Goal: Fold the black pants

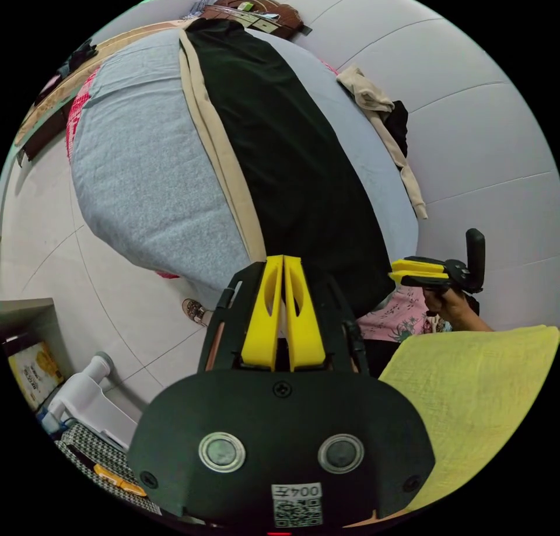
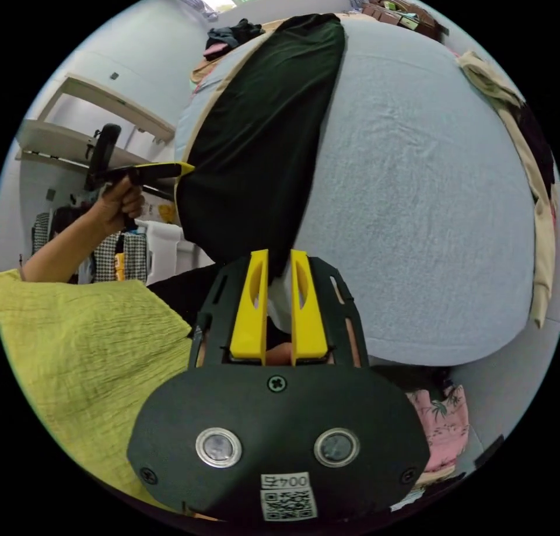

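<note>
The black pants (image 1: 291, 168) lie stretched along a bed (image 1: 140, 174) with a grey-blue sheet, and a beige garment (image 1: 219, 145) shows as a long strip along one edge of them. In the left gripper view the pants run from 12 o'clock down to the centre, where their near end meets the left gripper (image 1: 283, 262). Its yellow fingers (image 1: 263, 314) are pressed almost together, with only a thin slit between them, and the tips touch the corner of the black cloth; it looks like they pinch this corner, but the cloth inside the slit is hard to see.

In the same view the right gripper (image 1: 408, 269) is at 3 o'clock, held by a hand (image 1: 452, 305), and its fingertips are at the other near corner of the pants.

In the right gripper view the pants go from 12 o'clock down to the centre, and the near edge enters between the yellow fingers (image 2: 249, 308) of this gripper. These stand a little apart, and black cloth with a pale patch sits in the gap, so they grip the edge. At 9 o'clock the left gripper touches the pants' corner with its yellow tip.

A yellow-green sleeve (image 2: 76, 349) is at 8 o'clock. More clothes (image 1: 379, 110) hang over the bed's far side.
</note>
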